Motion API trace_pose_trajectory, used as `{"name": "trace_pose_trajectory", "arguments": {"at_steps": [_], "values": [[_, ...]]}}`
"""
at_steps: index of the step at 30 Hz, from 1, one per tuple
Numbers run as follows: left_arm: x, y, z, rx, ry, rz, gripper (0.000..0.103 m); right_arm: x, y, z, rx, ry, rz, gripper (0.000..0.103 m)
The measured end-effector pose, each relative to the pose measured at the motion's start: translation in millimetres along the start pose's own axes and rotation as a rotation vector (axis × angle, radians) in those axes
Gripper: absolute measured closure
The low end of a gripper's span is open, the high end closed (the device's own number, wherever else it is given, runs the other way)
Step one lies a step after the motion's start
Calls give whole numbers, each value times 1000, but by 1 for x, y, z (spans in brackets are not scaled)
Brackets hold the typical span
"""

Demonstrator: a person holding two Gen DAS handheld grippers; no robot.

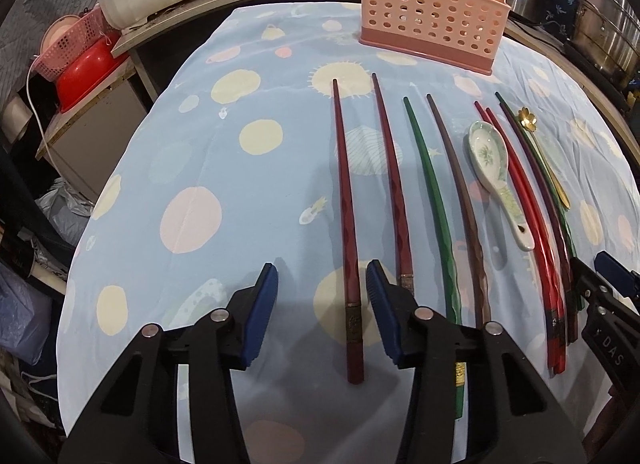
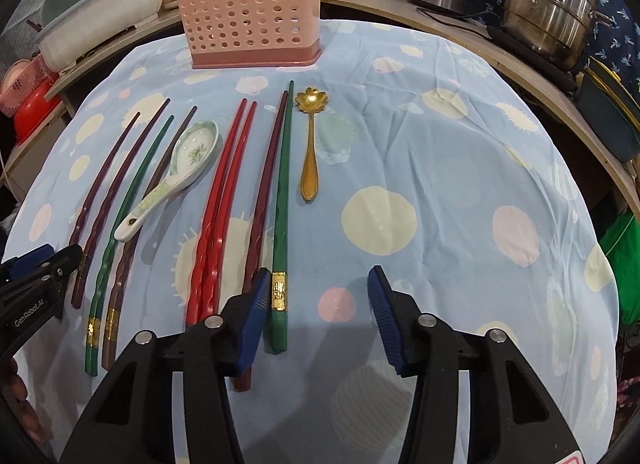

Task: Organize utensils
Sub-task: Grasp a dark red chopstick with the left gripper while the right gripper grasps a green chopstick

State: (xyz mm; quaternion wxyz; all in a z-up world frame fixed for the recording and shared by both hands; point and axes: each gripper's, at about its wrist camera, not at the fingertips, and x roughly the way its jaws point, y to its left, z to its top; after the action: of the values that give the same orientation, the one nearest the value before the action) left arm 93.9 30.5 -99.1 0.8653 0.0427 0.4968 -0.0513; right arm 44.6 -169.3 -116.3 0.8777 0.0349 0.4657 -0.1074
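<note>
Left hand-held gripper (image 1: 322,280): two matte black plastic arms, wedge-shaped, each with a triangular cut-out.
Left pads (image 1: 262,312): dark blue, long and flat, with fine ribbing along the edge.
Left pivots: four round silver pins, one pair on each arm.
Right hand-held gripper (image 2: 318,284): same black body, same triangular cut-outs, same four silver pins.
Right pads (image 2: 386,316): dark blue, ribbed faces.
Markings: white "GenRobot.AI" lettering on the left one's black side, seen from the right wrist view; white letters "DAS" on the right one's side, seen from the left wrist view.
Small screws: silver, near the blue tips of both.
</note>
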Motion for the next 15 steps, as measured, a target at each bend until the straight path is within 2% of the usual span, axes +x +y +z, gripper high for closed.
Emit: {"name": "trace_pose_trajectory", "arguments": {"at_steps": [6,13,15], "values": [[0,-1,0,0,-5,-12,69,2,4,0,-14,-14,17,70],[-2,-1,0,-7,-3,-45,89,0,5,-1,-25,-7,52,95],[-3,1,0,-17,2,-69,92,-1,5,-1,-24,-7,53,96]]}}
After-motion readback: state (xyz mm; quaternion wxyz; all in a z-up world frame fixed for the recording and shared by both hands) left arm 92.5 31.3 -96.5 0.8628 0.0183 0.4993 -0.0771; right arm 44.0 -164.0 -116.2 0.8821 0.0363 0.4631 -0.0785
